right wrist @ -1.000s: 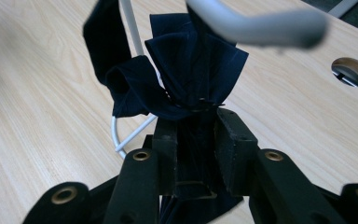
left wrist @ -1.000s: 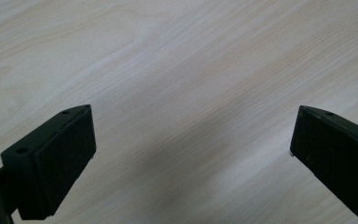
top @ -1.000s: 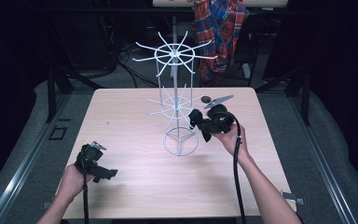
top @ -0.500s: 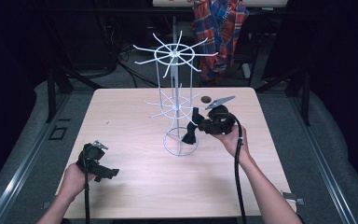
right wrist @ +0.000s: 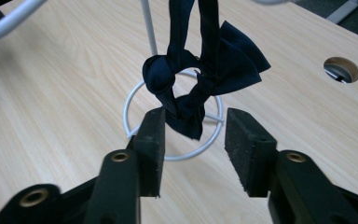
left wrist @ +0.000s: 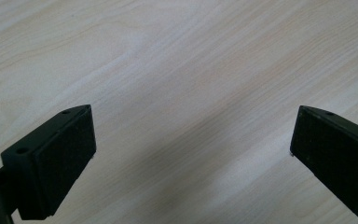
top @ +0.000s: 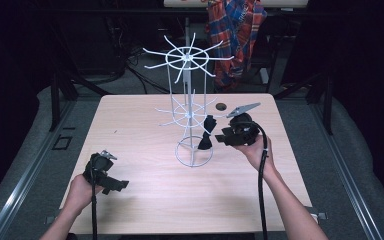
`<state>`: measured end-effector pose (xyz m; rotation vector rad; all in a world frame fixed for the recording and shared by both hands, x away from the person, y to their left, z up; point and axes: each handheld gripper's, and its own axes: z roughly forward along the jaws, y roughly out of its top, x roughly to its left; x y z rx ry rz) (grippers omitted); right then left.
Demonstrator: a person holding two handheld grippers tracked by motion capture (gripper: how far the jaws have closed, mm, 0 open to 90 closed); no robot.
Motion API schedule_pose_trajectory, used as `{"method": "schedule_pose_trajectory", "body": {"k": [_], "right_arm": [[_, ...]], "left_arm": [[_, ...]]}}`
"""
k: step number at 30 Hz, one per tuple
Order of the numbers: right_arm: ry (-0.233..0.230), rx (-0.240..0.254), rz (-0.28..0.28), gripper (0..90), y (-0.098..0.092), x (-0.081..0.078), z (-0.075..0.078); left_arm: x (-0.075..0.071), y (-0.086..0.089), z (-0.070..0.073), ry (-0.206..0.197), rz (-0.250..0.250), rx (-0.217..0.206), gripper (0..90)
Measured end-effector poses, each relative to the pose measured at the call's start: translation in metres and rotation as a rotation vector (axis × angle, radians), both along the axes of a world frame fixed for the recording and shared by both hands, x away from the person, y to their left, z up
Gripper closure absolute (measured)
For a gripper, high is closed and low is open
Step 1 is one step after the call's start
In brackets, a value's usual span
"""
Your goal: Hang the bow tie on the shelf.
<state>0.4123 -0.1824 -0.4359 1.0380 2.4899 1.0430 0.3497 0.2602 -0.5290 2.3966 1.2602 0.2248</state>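
The right tool, jaws just parting, is letting go of the bow tie hanging on the rack; next calls for backing away cleanly, while the left tool is resting agape over the desk.

Left gripper agape; right gripper just parting.

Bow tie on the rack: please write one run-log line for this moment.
bow tie: hangs on wire rack | right hand-held gripper: jaws just opening, released | left hand-held gripper: open, idle
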Motion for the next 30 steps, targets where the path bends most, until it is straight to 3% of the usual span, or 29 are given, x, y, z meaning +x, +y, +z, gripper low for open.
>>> {"method": "schedule_pose_trajectory", "body": {"k": [6, 18, 20, 24, 30], "right_arm": [[0.003, -0.004, -0.01, 45.2, -0.009, -0.008, 0.006], [0.016, -0.061, -0.046, 25.7, -0.023, -0.026, 0.011], [0.008, -0.07, -0.056, 24.2, -0.025, -0.029, 0.011], [0.043, -0.112, -0.067, 16.4, -0.03, -0.033, 0.004], [0.076, -0.122, -0.081, 13.8, -0.04, -0.039, -0.006]], "left_arm": [[0.002, -0.003, 0.0, -0.002, -0.008, -0.001, 0.2], [0.008, -0.011, 0.0, -0.005, -0.036, -0.001, 0.2], [0.009, -0.011, 0.0, -0.004, -0.037, -0.002, 0.2], [0.01, -0.013, 0.0, -0.003, -0.042, -0.002, 0.2], [0.011, -0.014, 0.0, -0.001, -0.045, -0.001, 0.2]]}}
